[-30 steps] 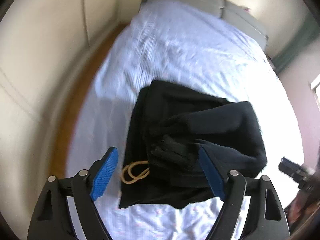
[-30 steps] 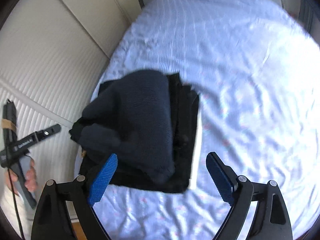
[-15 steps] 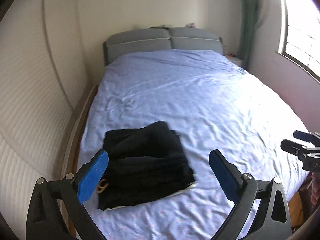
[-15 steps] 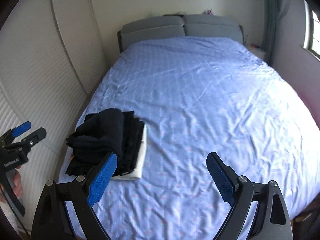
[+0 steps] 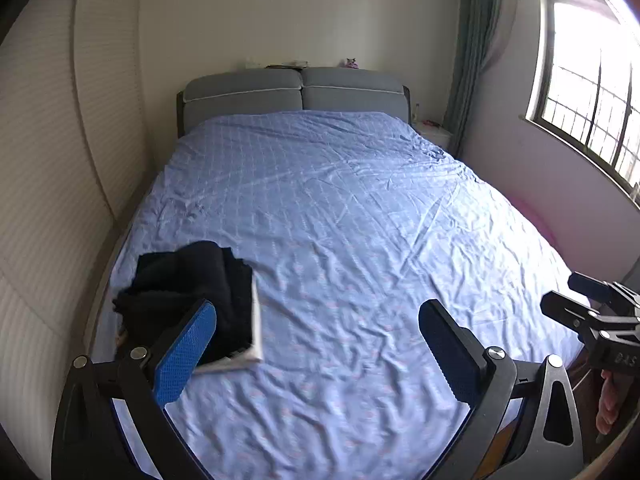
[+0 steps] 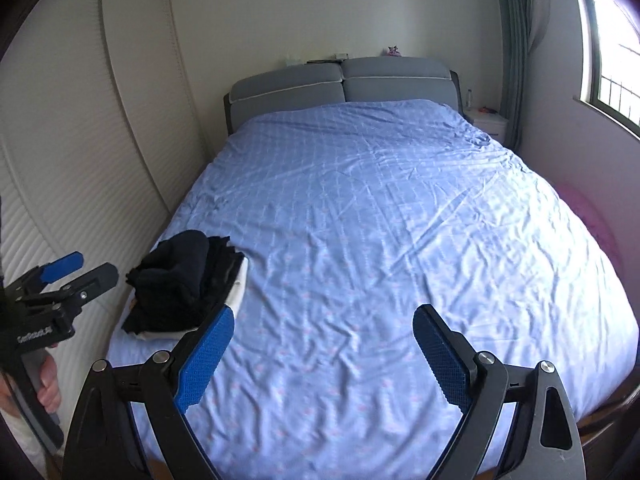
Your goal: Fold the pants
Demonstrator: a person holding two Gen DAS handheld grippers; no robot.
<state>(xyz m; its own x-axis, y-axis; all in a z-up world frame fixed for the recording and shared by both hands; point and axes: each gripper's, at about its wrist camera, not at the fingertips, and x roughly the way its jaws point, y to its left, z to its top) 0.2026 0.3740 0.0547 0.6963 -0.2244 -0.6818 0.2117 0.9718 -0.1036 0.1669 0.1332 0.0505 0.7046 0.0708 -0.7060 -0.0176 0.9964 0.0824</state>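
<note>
Folded black pants lie in a stack on a white folded garment at the near left corner of the bed. The stack also shows in the right wrist view. My left gripper is open and empty, held back above the foot of the bed, to the right of the stack. My right gripper is open and empty, also above the foot of the bed. Each gripper shows at the edge of the other's view: the right one, the left one.
The bed has a wrinkled blue sheet and a grey headboard. A white ribbed wardrobe runs along the left. A window and a green curtain are on the right wall, with a nightstand below.
Both grippers pulled up and back from close over the black stack to the foot of the bed. The views now take in the whole room. The stack stays in place.
</note>
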